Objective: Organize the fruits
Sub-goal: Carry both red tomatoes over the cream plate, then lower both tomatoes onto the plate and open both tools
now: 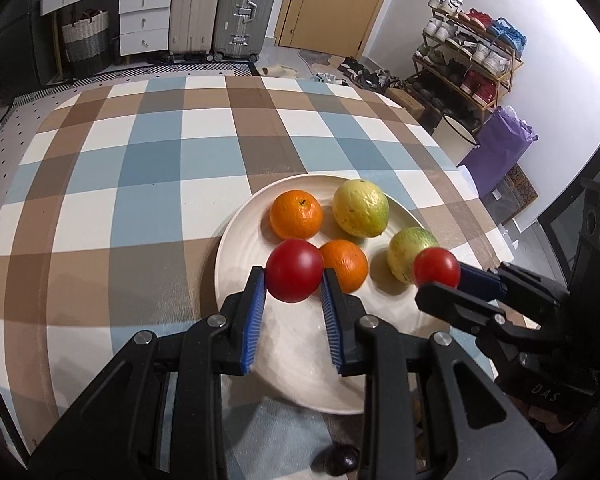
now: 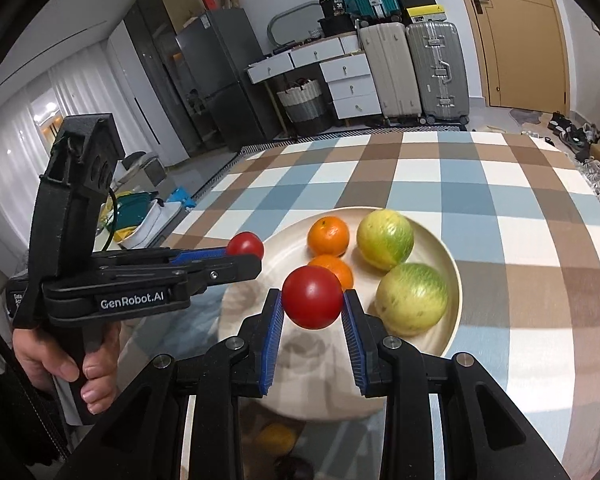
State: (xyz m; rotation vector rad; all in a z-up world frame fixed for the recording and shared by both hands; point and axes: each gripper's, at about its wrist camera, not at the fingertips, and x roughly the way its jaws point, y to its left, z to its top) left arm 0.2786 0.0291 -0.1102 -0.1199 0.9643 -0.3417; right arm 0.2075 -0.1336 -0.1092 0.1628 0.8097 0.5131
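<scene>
A: Checked tablecloth (image 1: 148, 168), left wrist view: cream plate (image 1: 236, 248) holding two oranges, two yellow-green fruits. Left gripper (image 1: 294, 280) pinching a red tomato (image 1: 294, 276) above the plate's near side.

B: Handling?

A: Likely light, smooth, soft-skinned; hold across the middle, gently.

B: Right wrist view?

A: Right gripper (image 2: 312, 304) clamped on a second tomato (image 2: 312, 298), over the same plate (image 2: 452, 280).

Two tomatoes (image 1: 294, 276) (image 1: 437, 267), two oranges (image 1: 296, 214) (image 1: 348, 264), two lemons (image 1: 360, 208) (image 1: 408, 250), one plate (image 1: 236, 248).
</scene>
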